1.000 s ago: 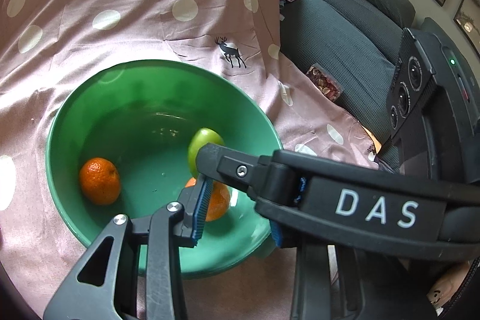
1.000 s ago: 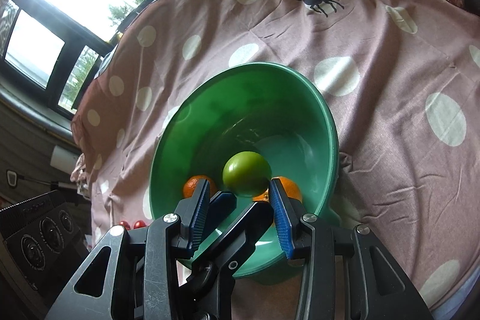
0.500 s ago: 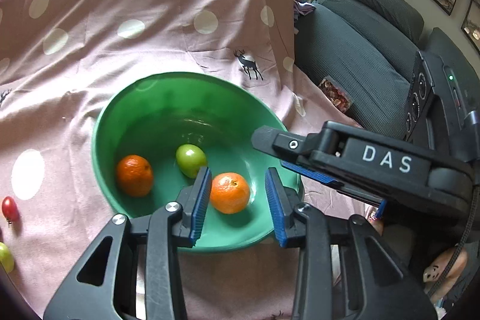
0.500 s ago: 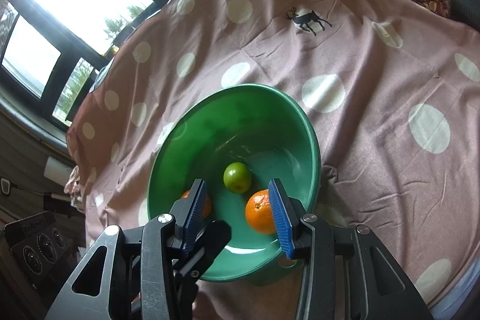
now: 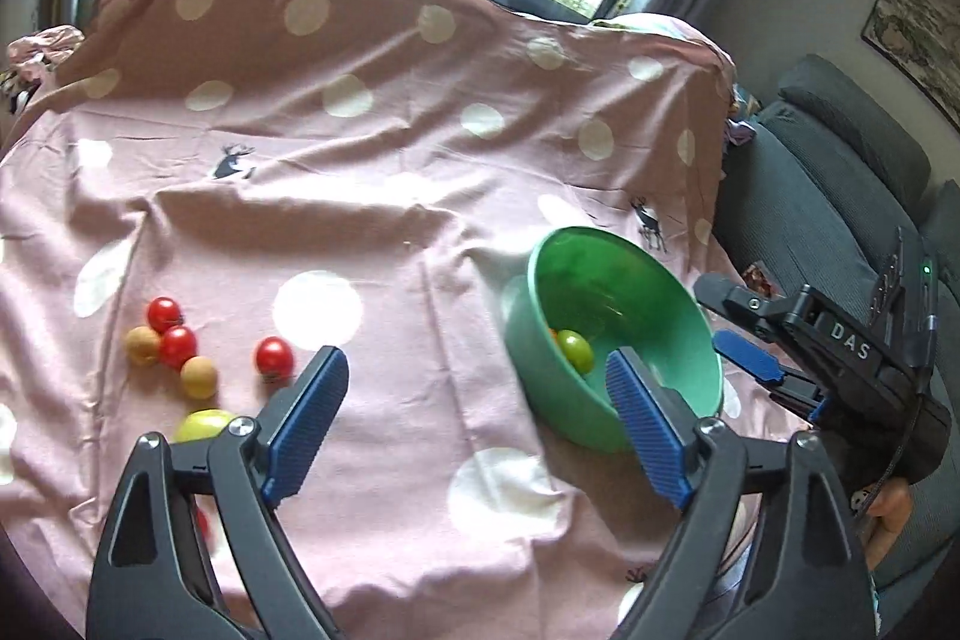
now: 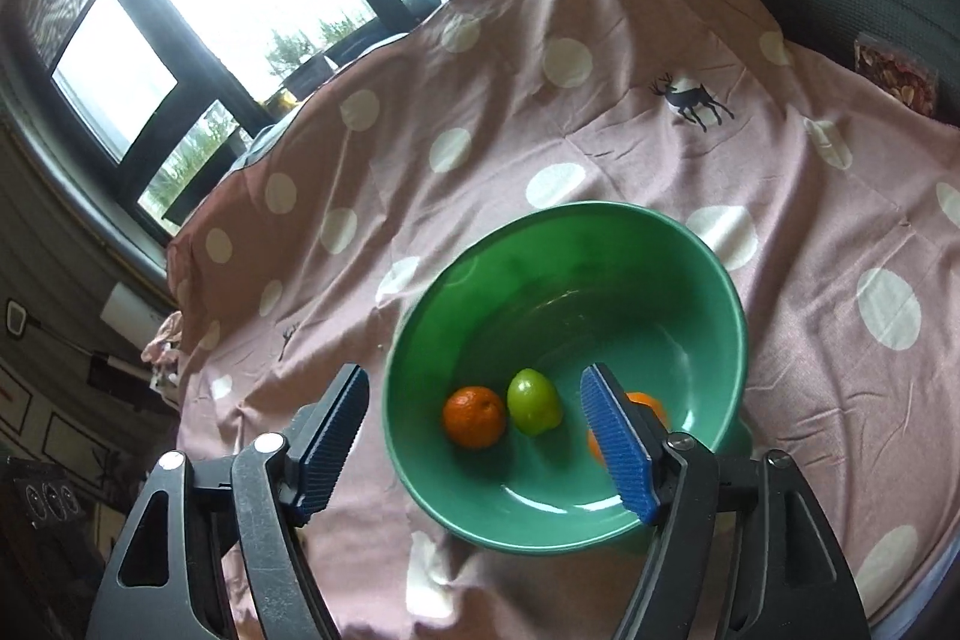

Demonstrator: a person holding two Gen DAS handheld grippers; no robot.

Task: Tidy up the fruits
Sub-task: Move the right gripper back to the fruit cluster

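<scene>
Now both pairs of tongs stand apart and empty above the spotted pink cloth (image 5: 420, 196), their jaws having just been opening with nothing between them. Left gripper (image 5: 477, 418) hangs over bare cloth between the loose fruit and the green bowl (image 5: 660, 280); right gripper (image 6: 474, 436) frames the bowl's near side without touching it. In the right wrist view the bowl holds 3 pieces: a mandarin (image 6: 474, 416), a green fruit (image 6: 534, 401) touching it, and a second mandarin (image 6: 645, 403) half hidden behind the right-hand blue pad.

By the look of it, 2 deliveries are finished and the next pick-up lies to the left, where the left wrist view shows 3 cherry tomatoes (image 5: 274, 355), 2 tan round fruits (image 5: 198, 376) and a yellow-green fruit (image 5: 204, 424) in a loose cluster well apart from the bowl; a blurred red shape under the left finger may be another.

Against the picture from 1 second ago, the left gripper, then nearly closed low over the bowl beside an orange fruit, has pulled back and swung left, so the bowl sits at the right of its view and the loose fruit has come into sight. The right gripper has lifted slightly, and the green fruit once between its pads lies free in the bowl
</scene>
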